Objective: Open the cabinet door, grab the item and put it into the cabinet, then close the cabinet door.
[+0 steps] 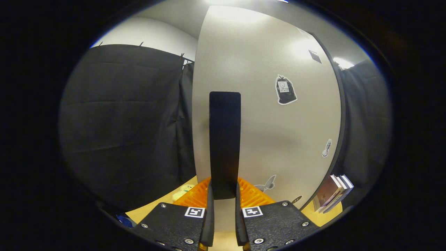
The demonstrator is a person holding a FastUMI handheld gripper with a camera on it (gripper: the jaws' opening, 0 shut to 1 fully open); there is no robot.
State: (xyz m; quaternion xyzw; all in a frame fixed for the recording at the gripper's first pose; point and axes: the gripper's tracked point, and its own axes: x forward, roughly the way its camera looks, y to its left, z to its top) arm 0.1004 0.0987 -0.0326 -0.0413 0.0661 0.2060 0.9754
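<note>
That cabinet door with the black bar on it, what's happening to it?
A person is working a handheld gripper whose two fingers are closed on the black handle of the pale cabinet door. The door fills the space just ahead, so it is being gripped for opening or closing; which one cannot be told. A small soft toy lies on the wooden surface beyond the fingers.

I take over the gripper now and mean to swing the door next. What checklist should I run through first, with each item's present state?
1. Gripper fingers on either side of the black handle: ok.
2. Both fingers pressing on the handle: ok, they appear closed on it.
3. Cabinet door open or shut: cannot tell.
4. Books beside the cabinet clear of the door: cannot tell.
5. Plush toy on the table, not yet stowed: ok.
</note>
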